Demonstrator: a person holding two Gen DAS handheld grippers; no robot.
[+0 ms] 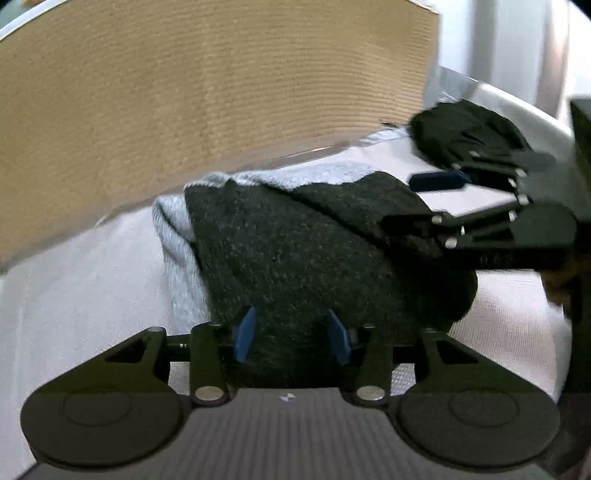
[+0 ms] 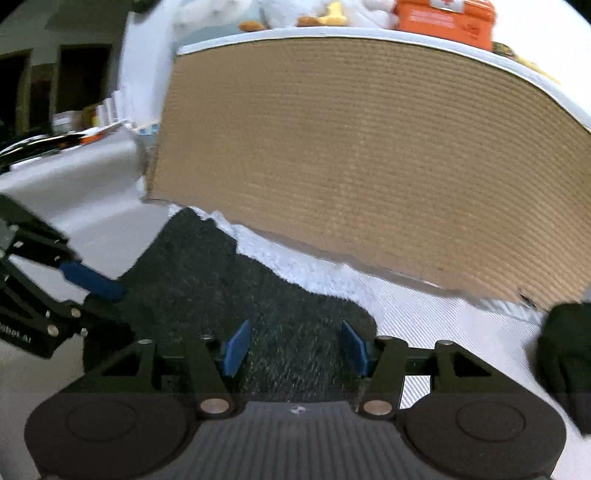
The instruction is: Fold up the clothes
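A tan corrugated panel (image 2: pixel 369 155) is standing just behind the dark grey garment (image 1: pixel 317 251), which is lying on light blue cloth (image 1: pixel 173 229) on the white surface (image 1: pixel 81 266). The left gripper (image 1: pixel 291 338) and right gripper (image 2: pixel 295 349) are both sitting parted, pads clear of the fabric between them. A black bundle (image 1: pixel 465 133) beyond is blurring.

Looks like a home bedroom: white bedsheet (image 2: pixel 424 317), tan ribbed headboard (image 2: pixel 369 166) along its far edge, stuffed toys (image 2: pixel 325 16) and orange first-aid box (image 2: pixel 447 16) on top.

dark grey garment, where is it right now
The dark grey garment lies mid-frame in both wrist views on the white surface, partly over a light blue cloth, just before the brown ribbed panel.
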